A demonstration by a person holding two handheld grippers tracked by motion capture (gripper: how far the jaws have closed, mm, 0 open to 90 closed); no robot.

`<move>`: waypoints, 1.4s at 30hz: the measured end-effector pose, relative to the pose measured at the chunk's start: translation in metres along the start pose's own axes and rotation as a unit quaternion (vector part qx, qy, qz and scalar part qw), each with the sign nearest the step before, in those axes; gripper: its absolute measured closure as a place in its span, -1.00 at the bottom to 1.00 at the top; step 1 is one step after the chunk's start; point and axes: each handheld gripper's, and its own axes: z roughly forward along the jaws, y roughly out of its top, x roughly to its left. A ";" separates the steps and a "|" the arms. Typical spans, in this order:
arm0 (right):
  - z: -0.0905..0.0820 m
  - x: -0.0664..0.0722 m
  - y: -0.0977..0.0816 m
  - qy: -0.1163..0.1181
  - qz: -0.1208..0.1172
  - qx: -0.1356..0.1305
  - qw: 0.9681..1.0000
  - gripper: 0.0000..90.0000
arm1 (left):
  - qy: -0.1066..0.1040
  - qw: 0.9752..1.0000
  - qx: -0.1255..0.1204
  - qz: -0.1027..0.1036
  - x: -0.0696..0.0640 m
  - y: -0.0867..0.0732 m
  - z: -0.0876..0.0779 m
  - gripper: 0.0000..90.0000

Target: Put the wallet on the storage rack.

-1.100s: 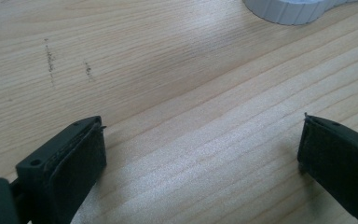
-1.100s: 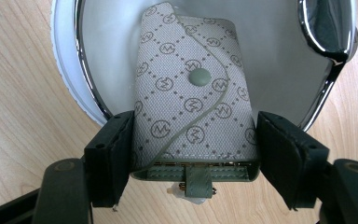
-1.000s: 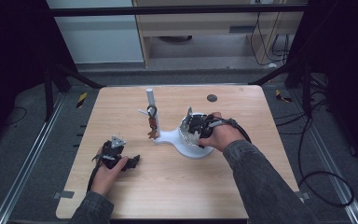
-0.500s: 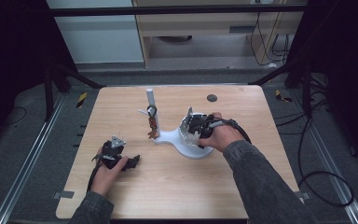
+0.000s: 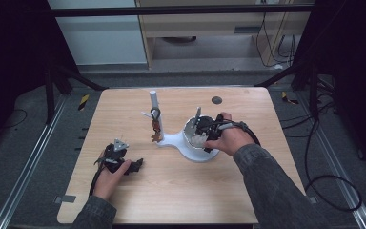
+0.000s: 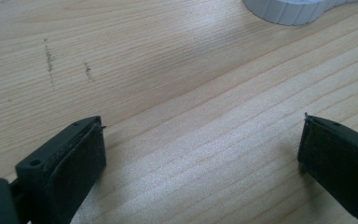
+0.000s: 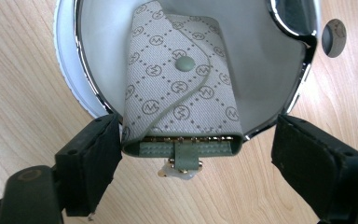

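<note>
A pale patterned key case [image 7: 182, 88] with a green snap lies tilted in a white dish with a chrome rim [image 7: 91, 88], its lower end over the rim. My right gripper [image 7: 196, 163] straddles that end. Its jaws have just been opening: the left pad is right at the case's corner, the right pad stands well clear. In the high view the right gripper [image 5: 202, 135] is over the dish [image 5: 190, 129] of a white stand [image 5: 171, 140]. My left gripper [image 5: 136, 165] rests on the table at the left, open and empty [image 6: 200, 154].
The stand's white post [image 5: 154, 101] rises behind its base with a small brown key fob [image 5: 156, 128] hanging from a hook. A dark round spot [image 5: 216, 100] marks the table behind the dish. The stand's base edge [image 6: 289, 9] lies ahead of the left gripper.
Both hands keep their places on the table. No object has visibly moved in the high view.
</note>
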 end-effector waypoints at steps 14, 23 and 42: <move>-0.015 0.005 -0.008 -0.016 -0.008 -0.033 0.999 -0.82 | 0.000 1.000 0.000 0.000 0.000 0.000 0.000 -1.00; -0.020 0.006 -0.016 -0.015 0.001 -0.047 0.999 -0.82 | 0.000 1.000 0.000 0.001 0.000 0.000 0.000 -1.00; -0.034 0.001 -0.039 -0.022 0.023 -0.085 0.996 -0.84 | -0.001 1.000 0.000 0.000 0.000 0.000 0.000 -1.00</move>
